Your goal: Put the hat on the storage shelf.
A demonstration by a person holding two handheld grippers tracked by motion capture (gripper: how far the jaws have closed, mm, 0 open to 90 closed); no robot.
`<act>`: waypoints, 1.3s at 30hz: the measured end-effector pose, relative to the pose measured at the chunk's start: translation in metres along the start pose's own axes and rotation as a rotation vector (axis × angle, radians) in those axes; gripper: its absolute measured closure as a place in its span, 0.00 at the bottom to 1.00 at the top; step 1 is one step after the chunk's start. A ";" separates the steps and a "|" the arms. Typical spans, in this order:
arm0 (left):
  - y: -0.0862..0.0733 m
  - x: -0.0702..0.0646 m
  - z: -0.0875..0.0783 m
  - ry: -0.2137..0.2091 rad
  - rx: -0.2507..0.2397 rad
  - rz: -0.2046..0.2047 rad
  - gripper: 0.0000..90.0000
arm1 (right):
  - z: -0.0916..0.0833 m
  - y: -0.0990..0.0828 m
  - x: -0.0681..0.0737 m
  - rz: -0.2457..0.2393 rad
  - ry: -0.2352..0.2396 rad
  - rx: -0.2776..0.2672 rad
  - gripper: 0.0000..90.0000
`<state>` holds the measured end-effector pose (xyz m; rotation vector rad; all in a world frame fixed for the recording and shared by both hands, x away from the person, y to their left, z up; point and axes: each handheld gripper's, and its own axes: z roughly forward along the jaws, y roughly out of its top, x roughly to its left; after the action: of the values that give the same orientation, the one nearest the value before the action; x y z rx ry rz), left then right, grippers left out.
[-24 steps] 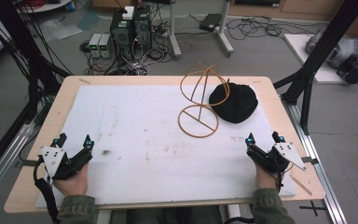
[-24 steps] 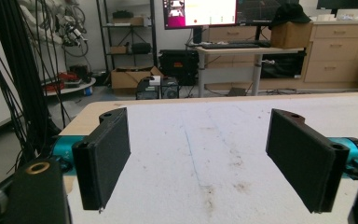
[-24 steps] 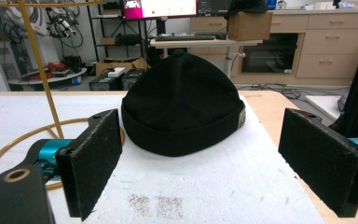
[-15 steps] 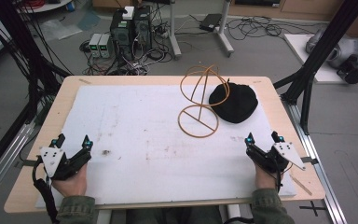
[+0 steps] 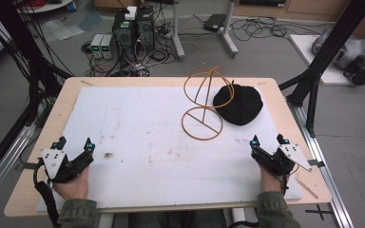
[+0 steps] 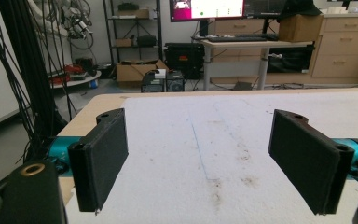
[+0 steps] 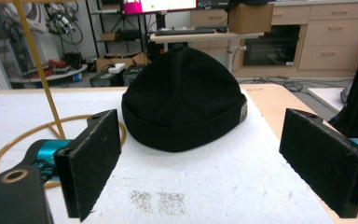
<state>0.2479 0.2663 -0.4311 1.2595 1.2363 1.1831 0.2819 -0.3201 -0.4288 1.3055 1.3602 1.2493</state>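
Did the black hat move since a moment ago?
No. The round black fabric hat lies in the same spot, right beside the yellow wire stand near the far right corner of the white-covered wooden table.

Even, diffuse overhead light fills the room, bright without harsh glare. On the white mat (image 5: 147, 137) covering the worktop (image 5: 285, 109), the black beanie (image 5: 238, 105) and wire stand (image 5: 204, 102) cast only faint, soft shadows. The high view is soft and slightly grainy, with fine detail smeared toward 12 o'clock. In both gripper views the near pads (image 6: 100, 156) look a little blurred, straight lines bow at the edges, and a monitor (image 6: 207, 8) at 12 o'clock glows overexposed.
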 end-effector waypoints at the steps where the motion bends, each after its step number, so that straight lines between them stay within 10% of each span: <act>1: 0.000 0.000 0.000 0.000 0.000 0.000 0.22 | 0.001 0.001 0.000 -0.004 0.004 -0.001 0.13; 23: 0.005 -0.009 0.007 -0.070 0.022 -0.010 0.24 | 0.058 0.042 0.024 -0.047 0.107 0.072 0.13; 39: 0.008 -0.008 0.003 -0.062 0.007 -0.011 0.25 | 0.104 0.064 0.029 -0.045 0.042 0.093 0.16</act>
<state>0.2517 0.2581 -0.4232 1.2840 1.2011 1.1244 0.3909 -0.2834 -0.3778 1.3112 1.4851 1.2011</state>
